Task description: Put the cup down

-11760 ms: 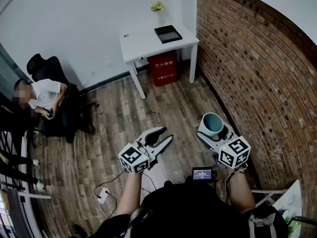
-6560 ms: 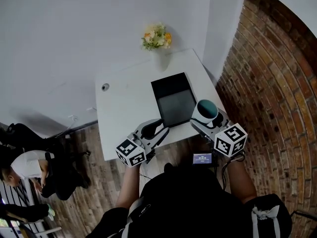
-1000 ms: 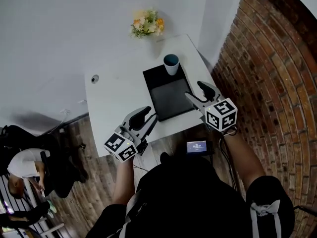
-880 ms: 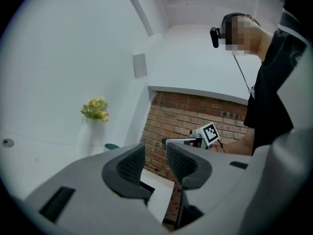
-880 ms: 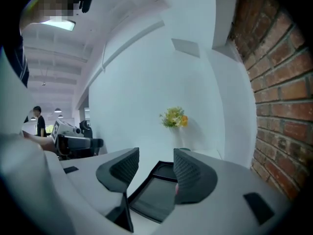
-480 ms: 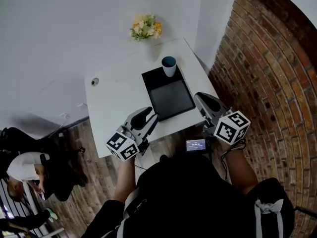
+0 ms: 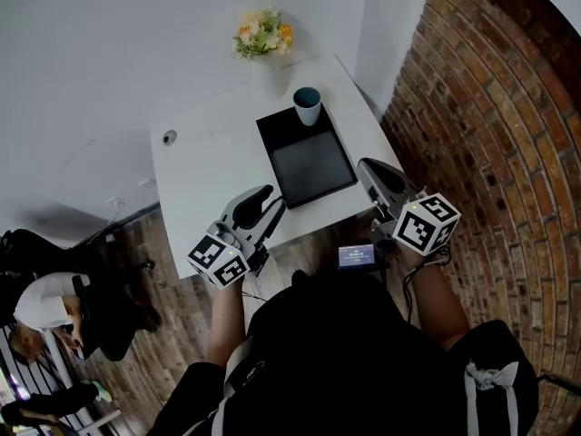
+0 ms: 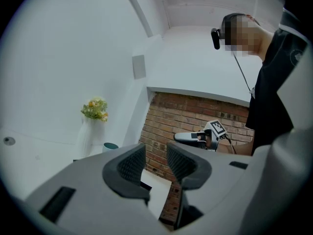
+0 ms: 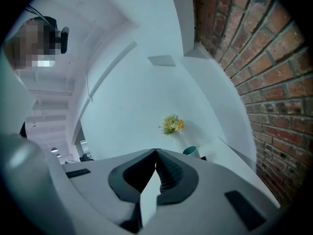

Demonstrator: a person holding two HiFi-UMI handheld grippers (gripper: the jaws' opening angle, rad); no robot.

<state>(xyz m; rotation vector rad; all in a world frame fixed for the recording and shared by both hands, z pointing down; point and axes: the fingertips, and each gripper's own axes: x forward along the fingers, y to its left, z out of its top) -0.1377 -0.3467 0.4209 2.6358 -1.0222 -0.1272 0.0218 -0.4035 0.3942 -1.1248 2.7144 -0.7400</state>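
Job looked done: cup (image 7: pixel 307 104) stood upright on far corner of tray (image 7: pixel 309 163), well ahead of right claw (image 7: pixel 374 176). That claw was pressed together, empty. Other one, left claw (image 7: pixel 261 200), was apart, closing, nothing inside. The cup looked light, hard, smooth, maybe breakable. Best hold was around sides, below rim.

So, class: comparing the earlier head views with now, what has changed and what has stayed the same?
The right gripper carried the cup to the table, set it at the far end of the tray, let go, drew back and shut empty. The left gripper stayed empty throughout; its jaws are closing slightly. The tray and flowers stayed put.
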